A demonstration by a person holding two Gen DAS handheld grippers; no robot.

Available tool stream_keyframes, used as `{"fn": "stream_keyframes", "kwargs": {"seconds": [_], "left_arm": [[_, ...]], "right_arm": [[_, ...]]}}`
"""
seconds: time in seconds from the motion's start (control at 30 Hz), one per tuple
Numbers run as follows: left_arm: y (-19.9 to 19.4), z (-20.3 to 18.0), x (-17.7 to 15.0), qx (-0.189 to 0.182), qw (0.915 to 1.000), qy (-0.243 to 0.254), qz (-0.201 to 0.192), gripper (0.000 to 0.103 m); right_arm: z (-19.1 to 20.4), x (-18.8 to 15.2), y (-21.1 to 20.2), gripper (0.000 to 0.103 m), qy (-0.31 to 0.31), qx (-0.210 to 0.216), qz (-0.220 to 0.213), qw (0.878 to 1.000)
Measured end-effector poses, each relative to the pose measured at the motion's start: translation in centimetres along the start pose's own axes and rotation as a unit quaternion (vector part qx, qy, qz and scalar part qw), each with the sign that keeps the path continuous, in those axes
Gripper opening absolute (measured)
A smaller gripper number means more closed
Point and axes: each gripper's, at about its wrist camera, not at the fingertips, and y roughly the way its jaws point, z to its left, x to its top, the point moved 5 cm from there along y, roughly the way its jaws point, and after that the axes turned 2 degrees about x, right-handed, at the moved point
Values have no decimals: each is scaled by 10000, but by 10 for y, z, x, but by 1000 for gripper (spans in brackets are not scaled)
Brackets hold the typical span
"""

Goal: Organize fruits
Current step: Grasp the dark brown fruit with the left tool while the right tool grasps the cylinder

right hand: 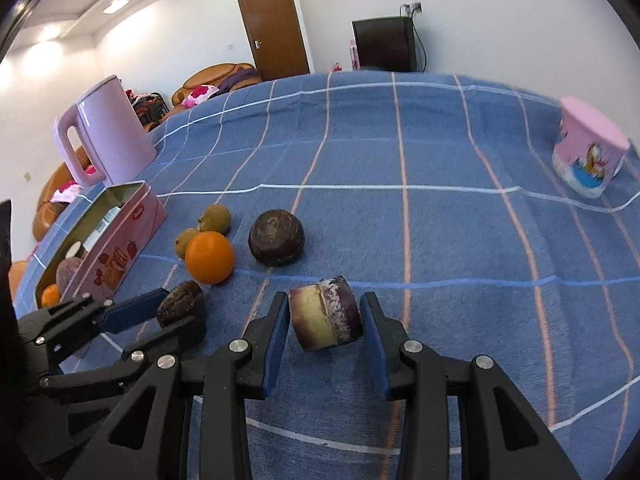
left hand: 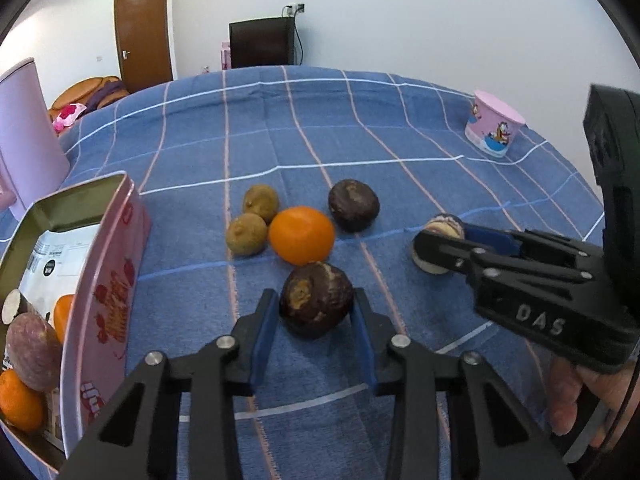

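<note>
Fruit lies loose on a blue checked cloth (left hand: 320, 128) over the desk, with more already in a pink tin (left hand: 100, 280) at the left. In the left wrist view the left tongs (left hand: 316, 312) sit around a dark brown fruit (left hand: 316, 300); the blue pads (left hand: 264, 320) touch its sides, so the jaws are closed on it, and it rests on the cloth. Just beyond it lies an orange (left hand: 302, 234), touching two small olive-brown fruits (left hand: 246, 234) at its left, and a second dark fruit (left hand: 354, 204) lies a little apart at the orange's right. In the right wrist view the right tongs (right hand: 326, 320) have a cut piece (right hand: 326, 312), cream on one face and purple-skinned on the other, between their pads. The left pad meets it; whether the right pad (right hand: 372, 320) presses it I cannot tell for sure, but the jaws stand narrow around it. The piece sits tilted on the cloth. The tin stands open, holding a purple fruit (left hand: 34, 350), oranges (left hand: 20, 400) and a white packet (left hand: 60, 256). A pink kettle (right hand: 108, 128) stands behind the tin. A pink cartoon cup (left hand: 494, 124) stands upside down far off at the right of the cloth. A hand (left hand: 580, 392) grips the right tongs' handle. Behind the desk are a brown door (left hand: 144, 36) and a dark cabinet (left hand: 262, 42).
</note>
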Motion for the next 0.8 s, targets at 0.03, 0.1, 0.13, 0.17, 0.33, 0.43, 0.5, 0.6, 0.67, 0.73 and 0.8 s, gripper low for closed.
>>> {"fn": "stream_keyframes", "kwargs": {"seconds": [0.03, 0.1, 0.13, 0.17, 0.33, 0.43, 0.5, 0.6, 0.67, 0.73, 0.8], "left_arm": [[-1, 0, 0, 7, 10000, -10, -24, 37], [-4, 2, 0, 35, 9999, -40, -109, 36], [-6, 3, 0, 51, 9998, -71, -171, 36], [-9, 6, 0, 78, 9997, -102, -219, 36], [-20, 11, 1, 181, 9986, -172, -475, 36], [-23, 15, 3, 241, 9978, -229, -581, 36], [-25, 16, 3, 285, 9971, -277, -648, 36], [-30, 19, 4, 339, 9958, -349, -777, 36], [-33, 20, 4, 386, 9949, -376, -853, 36], [-35, 21, 4, 427, 9942, -379, -910, 36], [-37, 21, 3, 472, 9936, -370, -956, 36]], "right_arm": [[0, 0, -2, 37, 20, 22, -49, 10000], [1, 0, -5, 36, -9, 13, -130, 9999], [3, 1, -7, 36, -39, 7, -169, 9998], [4, 1, -8, 35, -65, -21, -206, 9998], [7, 1, -11, 33, -141, -50, -273, 9995], [9, 1, -10, 33, -206, -80, -276, 9994], [10, 2, -12, 33, -238, -91, -325, 9991], [11, 2, -16, 33, -267, -94, -434, 9987], [11, 2, -19, 33, -275, -74, -500, 9983], [12, 2, -21, 33, -289, -42, -568, 9980], [13, 2, -24, 33, -304, -37, -646, 9974]]}}
